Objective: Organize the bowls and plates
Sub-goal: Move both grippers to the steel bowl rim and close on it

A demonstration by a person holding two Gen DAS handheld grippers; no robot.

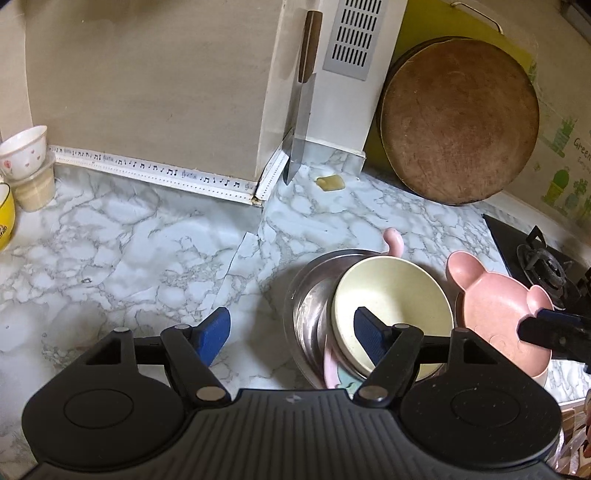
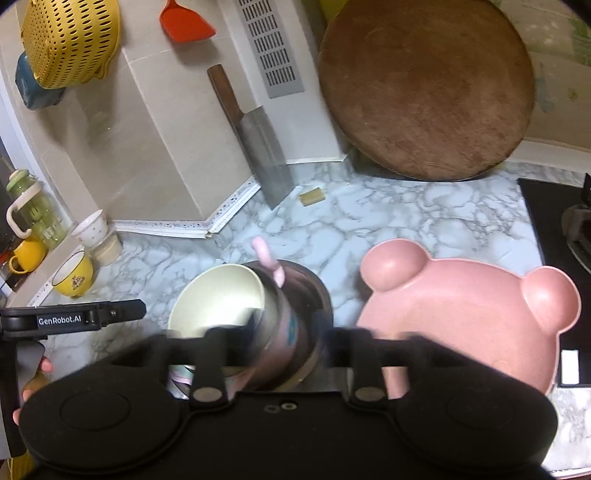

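Now | my left claw (image 1: 291,339) wide, empty | right claw (image 2: 284,332) blurred, cannot tell | risk: leaning cream bowl (image 1: 391,310) slips off steel bowl (image 1: 306,314) onto bench (image 1: 129,251).

A white, grey-veined marble-patterned desk (image 1: 122,236) meets a beige tiled wall (image 1: 147,85) whose foot carries a white strip printed with music notes (image 1: 147,170), and a white column with a grey slatted vent (image 1: 351,37) stands in the corner with a wood-handled cleaver (image 1: 301,122) leaning against it. A round brown chopping board (image 1: 460,122) leans on the wall to the right, near a black gas stove (image 1: 543,258). From the right wrist view, a yellow colander (image 2: 70,40) and an orange scoop (image 2: 184,22) hang on the wall.
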